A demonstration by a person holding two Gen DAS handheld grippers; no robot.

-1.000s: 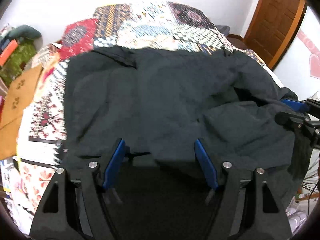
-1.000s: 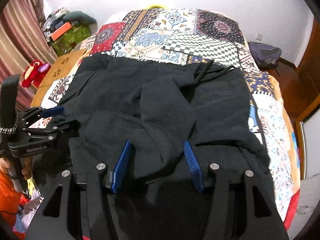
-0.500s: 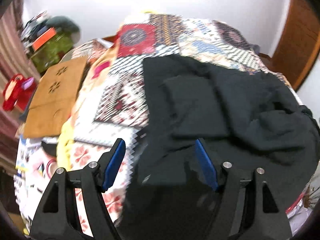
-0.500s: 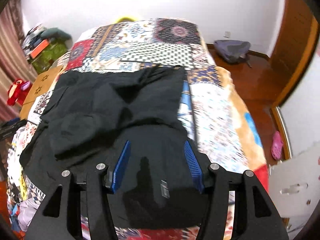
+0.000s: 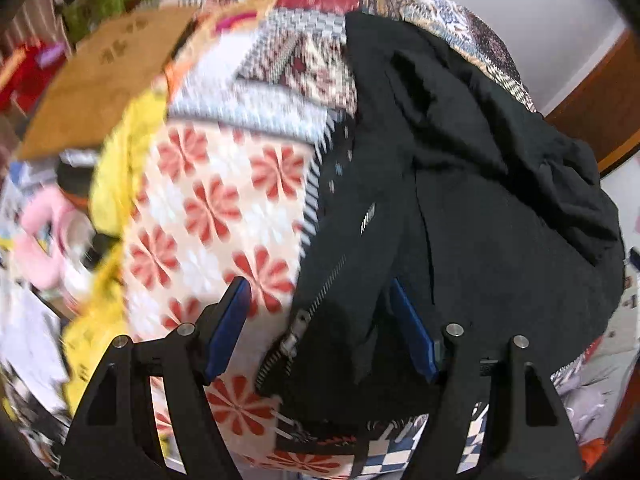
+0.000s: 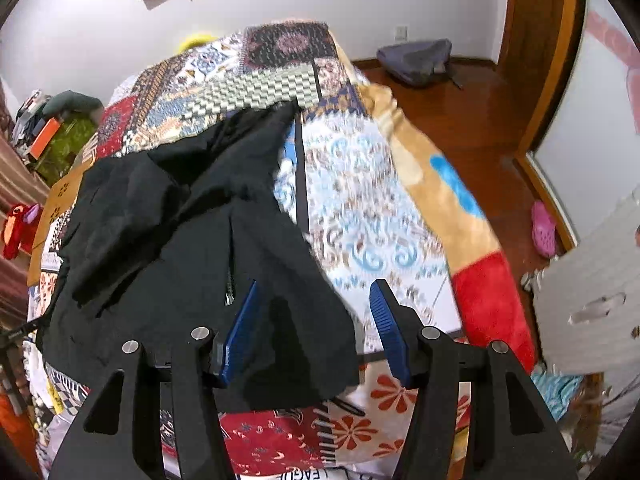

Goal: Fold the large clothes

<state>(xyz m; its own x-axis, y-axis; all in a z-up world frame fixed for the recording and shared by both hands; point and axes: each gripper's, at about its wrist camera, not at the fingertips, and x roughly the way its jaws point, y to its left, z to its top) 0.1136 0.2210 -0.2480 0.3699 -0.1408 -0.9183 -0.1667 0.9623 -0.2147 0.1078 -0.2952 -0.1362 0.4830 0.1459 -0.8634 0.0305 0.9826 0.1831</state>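
Observation:
A black jacket lies crumpled on the bed's patchwork quilt. My left gripper hangs open over the jacket's near left edge. The metal zipper runs between its blue pads, and nothing is pinched. In the right wrist view the jacket fills the left half of the quilt. My right gripper is open above the jacket's near right corner; dark cloth lies under the left pad and bare quilt under the right one. Neither gripper shows in the other's view.
A brown cardboard sheet and clutter lie off the bed's left side. On the wooden floor to the right are a grey backpack and a pink slipper, with a white panel nearer. A wooden door stands beyond.
Both grippers have slid apart from over the jacket's middle: the left to its left zipper edge, the right to its right corner. Both stayed open.

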